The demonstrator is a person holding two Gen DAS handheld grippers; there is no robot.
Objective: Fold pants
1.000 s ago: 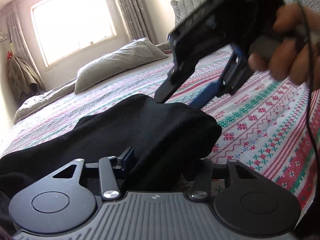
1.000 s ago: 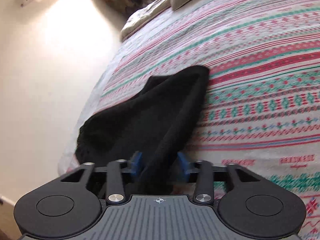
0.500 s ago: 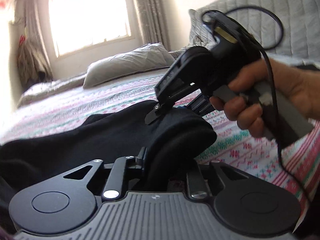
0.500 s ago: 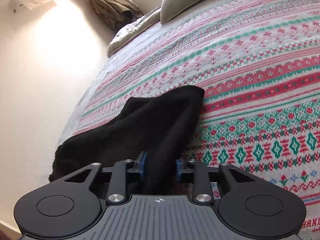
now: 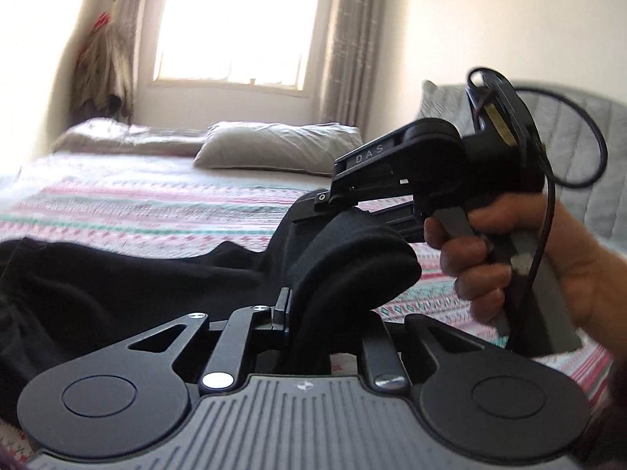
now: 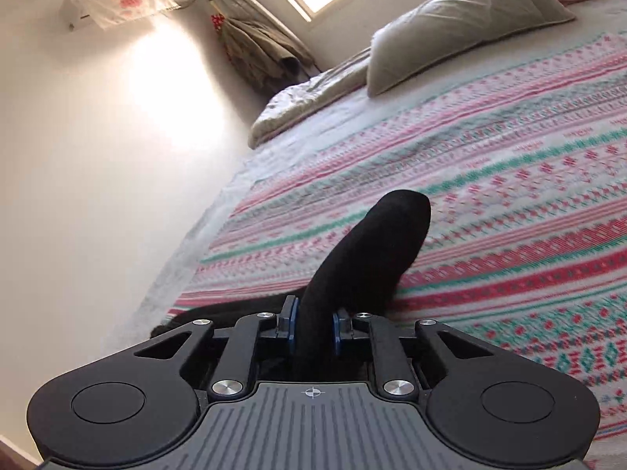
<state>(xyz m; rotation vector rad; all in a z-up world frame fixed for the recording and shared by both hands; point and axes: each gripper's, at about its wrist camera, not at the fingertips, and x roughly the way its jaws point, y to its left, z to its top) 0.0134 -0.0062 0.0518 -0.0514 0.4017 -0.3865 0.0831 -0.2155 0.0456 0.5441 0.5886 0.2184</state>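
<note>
The left hand-held gripper [image 5: 313, 313] has its jaws closing on a thick roll of black cloth that rises straight up between them: this is one corner of the pants [image 5: 129, 278]. The right hand-held gripper [image 6: 312, 327] is closing too, and its blue pads [image 6: 293, 323] press on both sides of a second black fold, so both corners are pinched. In the left wrist view the right hand-held gripper sits just beyond and to the right, gripped by the person's hand [image 5: 509, 258], its tips down on the same bunched edge. The two grips are close together, side by side on one end of the pants.

From that held end the cloth runs away to the left of both grippers, lying low and loose on the striped bed cover [image 6: 509, 203] toward the wall-side edge of the bed. So the long axis of the pants lies across the line both grippers point along, not ahead of them. The pillow [image 5: 278, 149] and the open stretch of bed are ahead.

As I judge it, the next move depends on this: the held end must travel leftward over the trailing length to fold it. The left hand is nearer that loose part.
</note>
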